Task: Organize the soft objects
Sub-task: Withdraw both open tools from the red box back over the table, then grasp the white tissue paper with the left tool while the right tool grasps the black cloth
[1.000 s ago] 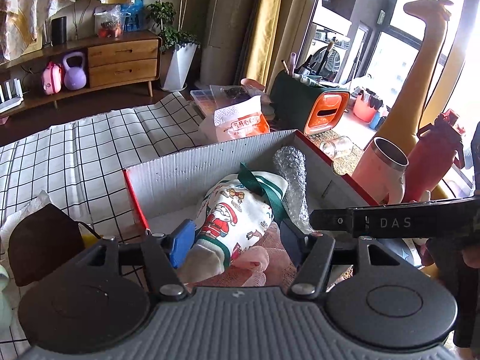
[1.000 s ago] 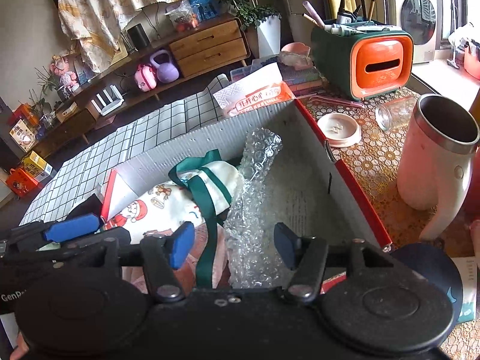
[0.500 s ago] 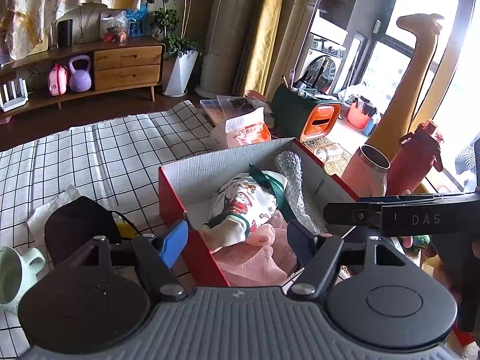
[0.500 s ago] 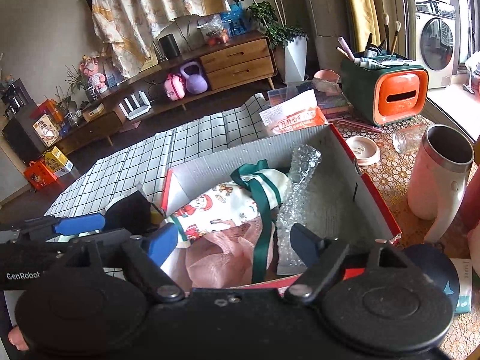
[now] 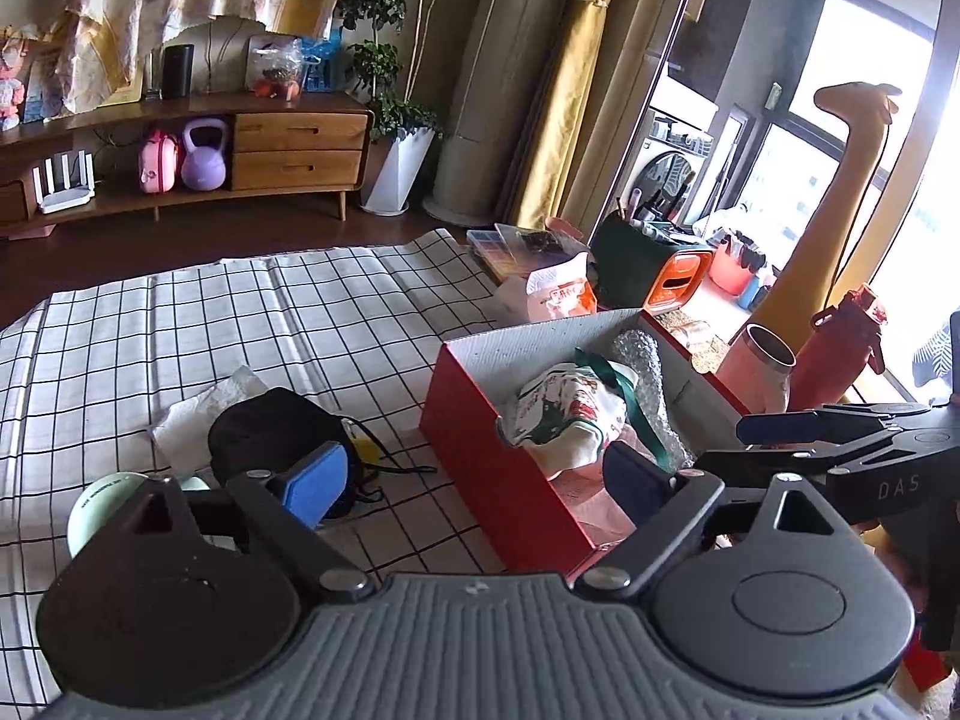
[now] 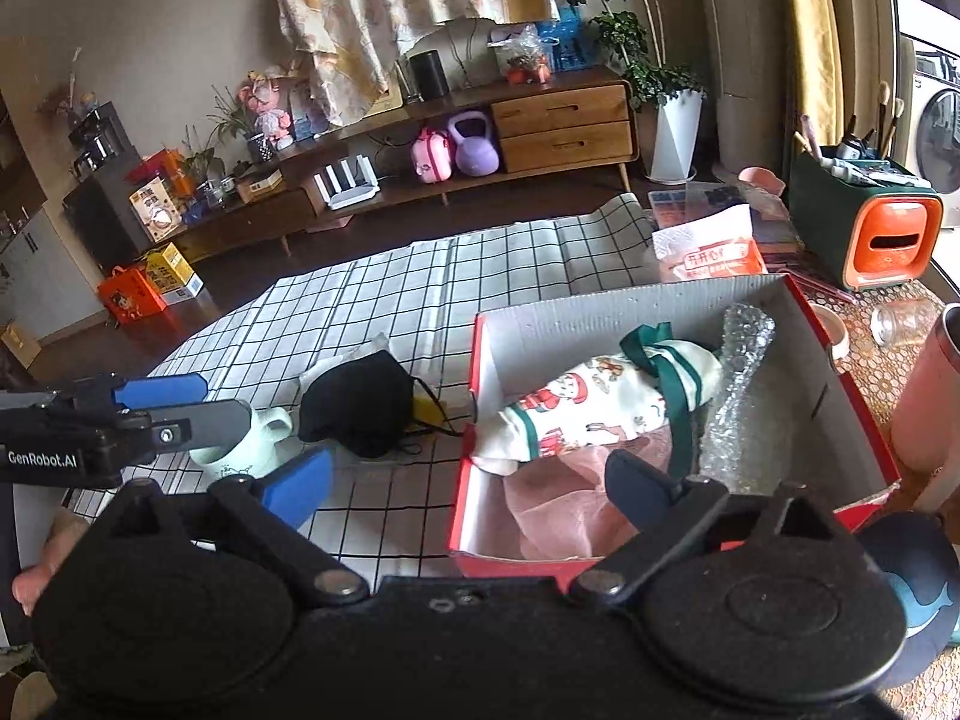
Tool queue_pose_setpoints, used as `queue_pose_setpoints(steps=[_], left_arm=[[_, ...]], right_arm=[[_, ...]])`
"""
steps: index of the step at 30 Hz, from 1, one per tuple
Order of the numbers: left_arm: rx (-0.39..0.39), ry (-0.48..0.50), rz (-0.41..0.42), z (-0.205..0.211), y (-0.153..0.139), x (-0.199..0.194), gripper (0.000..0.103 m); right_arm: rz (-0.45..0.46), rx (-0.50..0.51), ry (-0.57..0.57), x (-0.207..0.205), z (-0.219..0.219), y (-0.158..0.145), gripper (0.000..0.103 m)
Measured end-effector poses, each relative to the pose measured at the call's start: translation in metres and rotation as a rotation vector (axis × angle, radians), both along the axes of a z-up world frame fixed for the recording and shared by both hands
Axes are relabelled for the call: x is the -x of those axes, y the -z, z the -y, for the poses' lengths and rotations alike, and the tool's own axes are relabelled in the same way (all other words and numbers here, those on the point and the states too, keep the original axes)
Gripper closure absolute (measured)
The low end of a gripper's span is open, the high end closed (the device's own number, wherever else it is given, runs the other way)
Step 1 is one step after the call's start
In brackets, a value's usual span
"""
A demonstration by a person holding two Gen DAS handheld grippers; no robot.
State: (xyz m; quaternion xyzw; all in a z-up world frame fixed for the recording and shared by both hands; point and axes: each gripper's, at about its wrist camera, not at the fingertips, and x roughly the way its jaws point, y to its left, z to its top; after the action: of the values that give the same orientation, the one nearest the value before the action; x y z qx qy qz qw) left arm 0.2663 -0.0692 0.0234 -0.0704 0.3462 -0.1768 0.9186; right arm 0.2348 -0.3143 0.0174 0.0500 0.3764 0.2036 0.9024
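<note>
Black and soft, the face mask [image 5: 279,435] is lying on the checked table just left of the red box [image 5: 498,480], nearer the left tongs [image 5: 468,477]. Both tongs, the right tongs [image 6: 465,489] too, have just been opening wide, holding nothing.

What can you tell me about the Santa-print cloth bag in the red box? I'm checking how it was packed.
The cloth bag is soft white fabric printed with Santa figures, with green banding at its open end. A dark green ribbon ties it near the far end. It lies on its side, slanting across the red box, its open end at the box's left wall. It rests on pink fabric, and bubble wrap lies along its right side. Neither hand-held gripper touches it.
</note>
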Motion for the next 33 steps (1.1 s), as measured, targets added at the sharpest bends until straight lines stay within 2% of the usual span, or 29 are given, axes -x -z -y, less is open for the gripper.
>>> queue_pose_setpoints(steps=[1,8,16,23,27,33], left_arm=[[0.005,-0.007,0.001,-0.007,0.000,0.001,0.001],[0.044,-0.097,-0.007,-0.057,0.003,-0.001,0.001],[0.089,-0.159,-0.063,-0.111,0.013,-0.022,0.001],[0.051,-0.205,-0.092,-0.139,0.022,-0.054,0.001],[0.046,-0.201,-0.117,-0.148,0.030,-0.074,0.001],[-0.020,-0.178,-0.169,-0.149,0.047,-0.114,0.001]], right_arm=[[-0.001,0.000,-0.008,0.000,-0.005,0.000,0.005],[-0.021,0.003,-0.078,-0.001,-0.044,0.007,0.005],[-0.031,0.049,-0.166,-0.014,-0.093,0.016,0.005],[-0.040,0.107,-0.248,-0.026,-0.133,0.033,0.008],[-0.041,0.139,-0.273,-0.040,-0.151,0.047,0.011],[-0.050,0.163,-0.297,-0.061,-0.170,0.067,0.014]])
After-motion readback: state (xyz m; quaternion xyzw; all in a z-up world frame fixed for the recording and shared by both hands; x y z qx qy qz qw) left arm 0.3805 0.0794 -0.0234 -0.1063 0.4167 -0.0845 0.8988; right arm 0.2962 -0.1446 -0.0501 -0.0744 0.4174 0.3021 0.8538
